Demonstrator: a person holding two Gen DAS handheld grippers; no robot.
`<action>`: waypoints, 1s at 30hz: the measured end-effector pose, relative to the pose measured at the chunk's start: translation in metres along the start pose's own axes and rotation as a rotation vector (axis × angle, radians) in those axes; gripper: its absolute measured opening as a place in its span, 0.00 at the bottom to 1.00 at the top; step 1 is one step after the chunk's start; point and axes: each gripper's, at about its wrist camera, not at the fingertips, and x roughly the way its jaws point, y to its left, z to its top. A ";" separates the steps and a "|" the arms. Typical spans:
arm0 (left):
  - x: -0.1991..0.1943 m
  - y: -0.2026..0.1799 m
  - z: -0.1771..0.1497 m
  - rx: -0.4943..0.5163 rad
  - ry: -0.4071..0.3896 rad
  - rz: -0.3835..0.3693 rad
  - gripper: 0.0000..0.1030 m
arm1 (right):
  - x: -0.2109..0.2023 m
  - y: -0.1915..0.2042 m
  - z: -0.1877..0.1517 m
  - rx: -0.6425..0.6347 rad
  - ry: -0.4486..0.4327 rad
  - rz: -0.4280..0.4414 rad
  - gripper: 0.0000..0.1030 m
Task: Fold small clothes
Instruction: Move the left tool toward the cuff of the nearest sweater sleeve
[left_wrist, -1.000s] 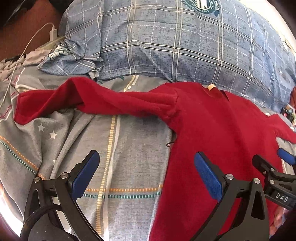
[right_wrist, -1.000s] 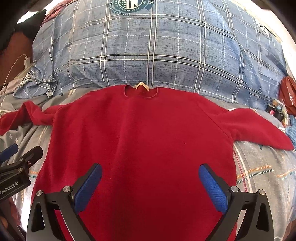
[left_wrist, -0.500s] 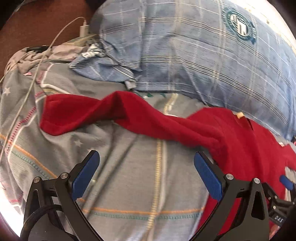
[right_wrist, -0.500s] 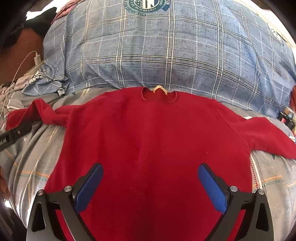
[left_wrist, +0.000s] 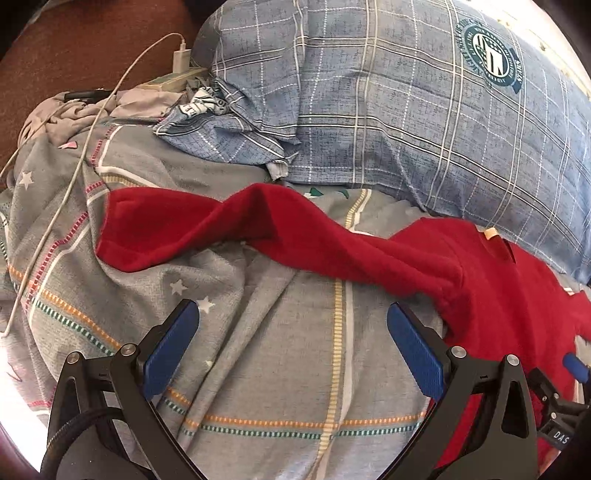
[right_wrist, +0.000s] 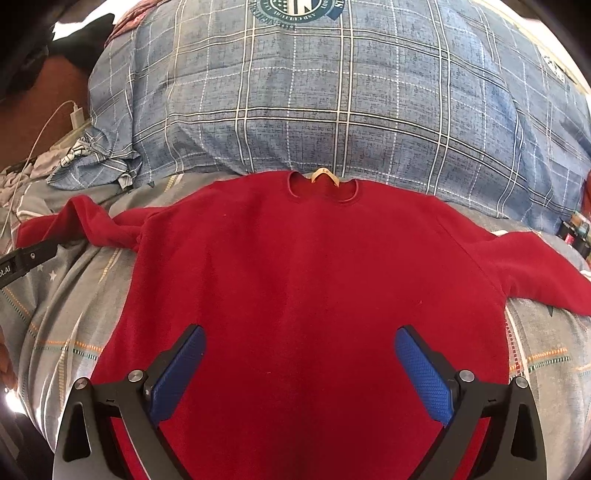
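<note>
- A red long-sleeved knit sweater (right_wrist: 314, 280) is seen spread flat on the grey striped bedsheet (left_wrist: 295, 369), collar at 12 o'clock.
- Left gripper (left_wrist: 291, 350): released, empty; the rumpled sleeve (left_wrist: 207, 229) lies at 11 o'clock, long axis 9-to-3.
- Right gripper (right_wrist: 299, 369): released, over the torso.
- The left gripper is judged nearer the sleeve.

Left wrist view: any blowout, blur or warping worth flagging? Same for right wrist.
Left wrist view: blown-out white at lower left and upper right corners; plaid pillow lines bow from fisheye; red sweater sharp. Right wrist view: evenly lit, sweater crisp, bright patch top right, dark vignette at corners, grid lines curve.
</note>
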 end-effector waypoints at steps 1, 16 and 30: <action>0.000 0.002 0.000 -0.002 0.001 0.001 1.00 | 0.000 0.001 0.000 -0.003 0.000 0.002 0.98; -0.002 0.045 0.004 -0.061 -0.002 0.040 1.00 | 0.004 0.022 0.000 -0.046 0.012 0.106 0.82; 0.012 0.102 -0.016 -0.111 0.045 0.135 1.00 | -0.006 0.157 0.037 -0.327 -0.061 0.396 0.76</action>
